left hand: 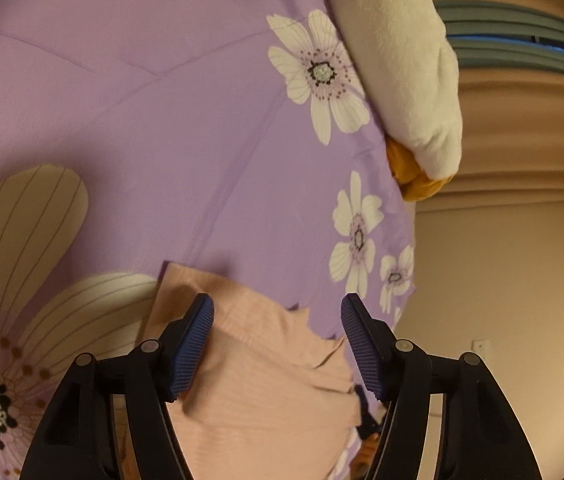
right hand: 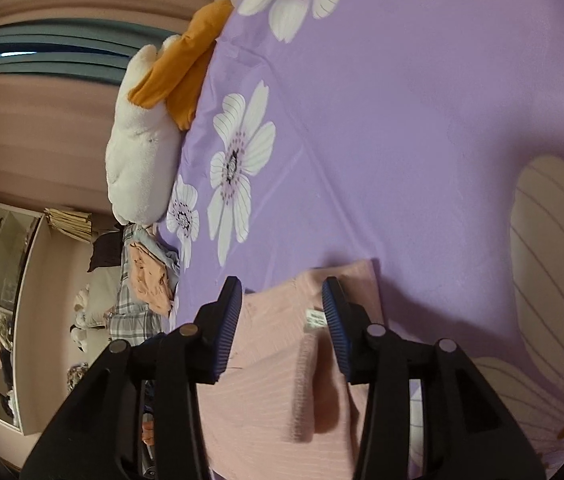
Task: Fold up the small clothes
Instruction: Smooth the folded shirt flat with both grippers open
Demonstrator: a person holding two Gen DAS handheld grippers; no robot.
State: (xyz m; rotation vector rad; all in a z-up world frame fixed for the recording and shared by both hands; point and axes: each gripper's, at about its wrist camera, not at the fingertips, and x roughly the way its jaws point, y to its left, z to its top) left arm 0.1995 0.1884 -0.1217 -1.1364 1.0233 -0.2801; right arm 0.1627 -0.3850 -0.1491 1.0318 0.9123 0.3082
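a small pale pink ribbed garment (left hand: 258,368) lies on a bed covered by a lilac bedspread printed with large white flowers (left hand: 186,128). in the left wrist view the left tool (left hand: 278,344) hangs over the garment with its blue-padded fingers (left hand: 192,350) spread wide and nothing between them; one straight corner of the cloth points up the bed just past the left finger. in the right wrist view the right tool (right hand: 282,328) is also wide open and empty above the same garment (right hand: 266,380), where a small white label (right hand: 316,318) shows near the right finger and a fold of fabric stands up beside it. a white plush toy with orange parts (right hand: 142,148) rests at the bed's edge, and a heap of plaid and peach clothes (right hand: 142,288) lies beyond it.
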